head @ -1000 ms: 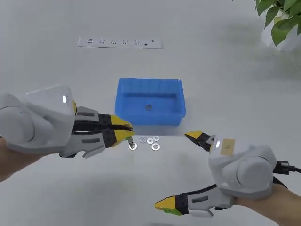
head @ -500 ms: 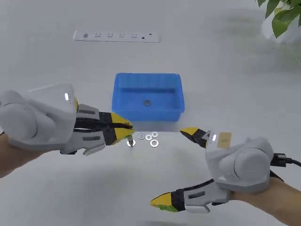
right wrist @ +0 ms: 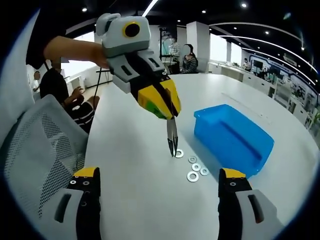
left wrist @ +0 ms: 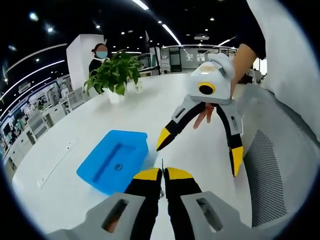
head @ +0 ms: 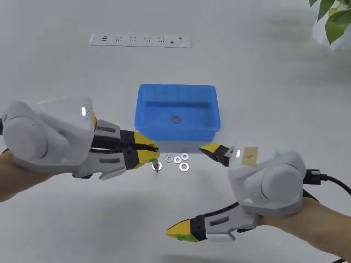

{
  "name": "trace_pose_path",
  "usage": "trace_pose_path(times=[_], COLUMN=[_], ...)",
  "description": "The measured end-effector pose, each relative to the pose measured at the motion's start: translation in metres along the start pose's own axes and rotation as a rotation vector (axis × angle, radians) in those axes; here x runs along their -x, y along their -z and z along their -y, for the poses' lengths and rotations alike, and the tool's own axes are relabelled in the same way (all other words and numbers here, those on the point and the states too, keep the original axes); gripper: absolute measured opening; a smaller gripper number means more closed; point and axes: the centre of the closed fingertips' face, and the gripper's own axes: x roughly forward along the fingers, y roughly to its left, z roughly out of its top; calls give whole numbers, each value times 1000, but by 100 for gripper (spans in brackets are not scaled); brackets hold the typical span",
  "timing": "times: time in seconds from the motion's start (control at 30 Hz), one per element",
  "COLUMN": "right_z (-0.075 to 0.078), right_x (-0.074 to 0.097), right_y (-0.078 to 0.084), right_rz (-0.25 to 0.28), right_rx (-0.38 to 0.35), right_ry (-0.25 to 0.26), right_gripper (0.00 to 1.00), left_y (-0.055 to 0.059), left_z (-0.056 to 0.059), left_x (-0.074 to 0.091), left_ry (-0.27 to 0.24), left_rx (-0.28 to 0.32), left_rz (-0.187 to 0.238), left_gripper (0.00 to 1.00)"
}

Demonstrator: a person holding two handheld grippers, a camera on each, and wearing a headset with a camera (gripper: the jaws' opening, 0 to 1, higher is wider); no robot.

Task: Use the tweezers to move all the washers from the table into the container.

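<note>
My left gripper (head: 149, 151) is shut on slim metal tweezers (head: 156, 162), also seen as tweezers (right wrist: 172, 135) pointing down at the table. Their tips rest beside the leftmost washer (right wrist: 179, 153); I cannot tell whether it is pinched. Several more steel washers (head: 177, 160) lie in a small cluster just right of it, in front of the blue container (head: 178, 104). One washer (head: 175, 118) lies inside the container. My right gripper (head: 193, 190) hangs open near the washers, holding nothing. In the left gripper view my jaws (left wrist: 163, 176) are closed on the tweezers (left wrist: 162, 167), facing the open right gripper (left wrist: 200, 150).
A white power strip (head: 141, 40) lies at the far side of the white table. A potted plant (head: 334, 16) stands at the back right. A mesh chair (right wrist: 35, 150) stands at the table's edge. People sit in the background.
The view has shifted a little. My right gripper has drifted left, closer to the washers. The left gripper and tweezers stay at the leftmost washer.
</note>
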Motion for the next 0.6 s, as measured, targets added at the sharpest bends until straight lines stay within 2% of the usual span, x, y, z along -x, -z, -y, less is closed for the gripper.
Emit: trace_pose_path(times=[0.1,0.13,0.17,0.4,0.6], right_z=[-1,-2,-3,-8,-6], right_x=[-3,-4,-5,-4,-1], right_y=[-3,-3,-4,1,5], right_rz=[6,6,9,3,0], right_rx=[-1,-1,-1,-7,-23], right_ry=[-8,-10,-15,-29,-19], right_gripper=[98,98,98,98,97], left_y=[2,6,3,2,-1], left_z=[2,3,2,0,-1], left_x=[0,-1,-1,-3,-7], left_ry=[9,9,5,1,3], left_rx=[-15,-40,-51,-31,-36], left_rz=[-10,-35,-20,-22,-15], left_gripper=[7,7,7,7,7])
